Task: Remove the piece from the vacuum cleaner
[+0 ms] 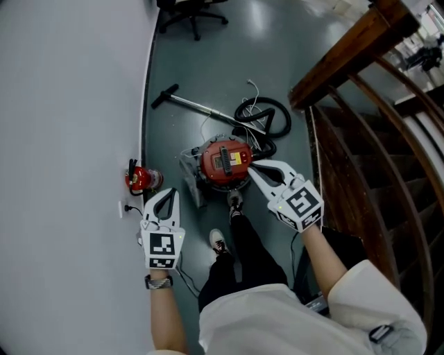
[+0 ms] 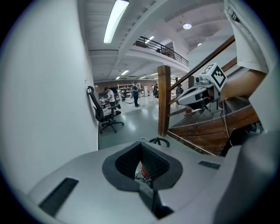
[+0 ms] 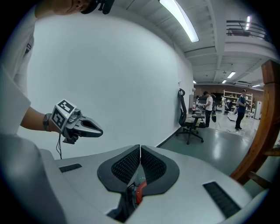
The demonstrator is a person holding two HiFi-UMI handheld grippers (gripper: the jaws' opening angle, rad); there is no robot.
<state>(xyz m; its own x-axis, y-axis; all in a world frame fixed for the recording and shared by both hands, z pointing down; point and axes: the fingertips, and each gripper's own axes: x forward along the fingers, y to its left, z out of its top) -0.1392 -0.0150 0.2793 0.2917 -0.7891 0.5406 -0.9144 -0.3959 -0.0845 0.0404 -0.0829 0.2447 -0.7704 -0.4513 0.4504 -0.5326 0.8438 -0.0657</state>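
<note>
A red canister vacuum cleaner point(image 1: 223, 162) stands on the grey floor, its black hose point(image 1: 262, 119) coiled behind it and a metal wand point(image 1: 195, 105) lying to the upper left. My left gripper point(image 1: 161, 201) hangs shut to the left of the vacuum, well apart from it. My right gripper point(image 1: 259, 168) is shut too, its tips just over the vacuum's right edge. Neither gripper has anything in its jaws. In the left gripper view the closed jaws point(image 2: 142, 154) show a sliver of the red vacuum through the gap. The right gripper view shows its closed jaws point(image 3: 140, 155) and the left gripper point(image 3: 89, 127).
A white wall point(image 1: 69, 104) runs along the left. A wooden staircase point(image 1: 361, 139) with a thick post rises at the right. A small red object point(image 1: 142, 179) sits at the wall's foot. An office chair point(image 1: 191, 14) stands farther back. My feet point(image 1: 220, 241) are just before the vacuum.
</note>
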